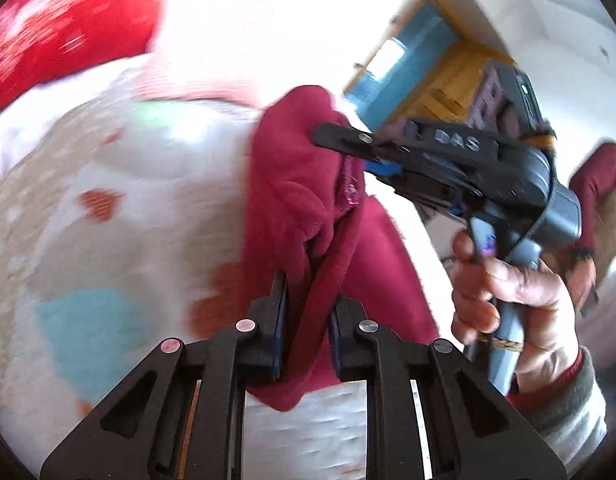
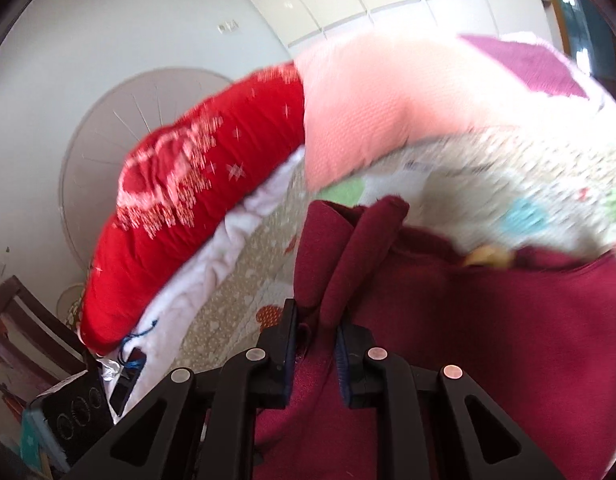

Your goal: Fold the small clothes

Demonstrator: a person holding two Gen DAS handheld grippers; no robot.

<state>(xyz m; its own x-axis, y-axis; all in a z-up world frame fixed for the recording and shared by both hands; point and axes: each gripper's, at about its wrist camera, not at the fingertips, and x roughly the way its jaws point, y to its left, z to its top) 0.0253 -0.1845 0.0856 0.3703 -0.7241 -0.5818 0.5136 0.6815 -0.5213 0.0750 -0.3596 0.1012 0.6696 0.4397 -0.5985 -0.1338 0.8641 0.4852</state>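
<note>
White wall panels and a patterned bed cover (image 2: 244,304) frame both views, motion-blurred throughout. Nearest the left wrist camera, the left hand-held gripper (image 1: 308,300) is clenched on a fold of a dark red fleece garment (image 1: 292,200); the cloth runs up between its pads and bunches above them, lifted off the bed. Just beyond, to the right in that view, the right hand-held gripper (image 1: 343,142) pinches another part of the same garment at its upper edge, and a hand (image 1: 511,292) with a grey-and-red cuff grips its handle. In the right wrist view, the right hand-held gripper (image 2: 315,332) is likewise clamped on a rolled ridge of the dark red fleece garment (image 2: 467,320), which spreads to the right below the pads. Behind the garment lies the cover with orange, blue and green shapes. Farther back rest a pink pillow (image 2: 367,112) and a red pillow (image 2: 196,200) with a white pattern, stacked at the bed's far side.
</note>
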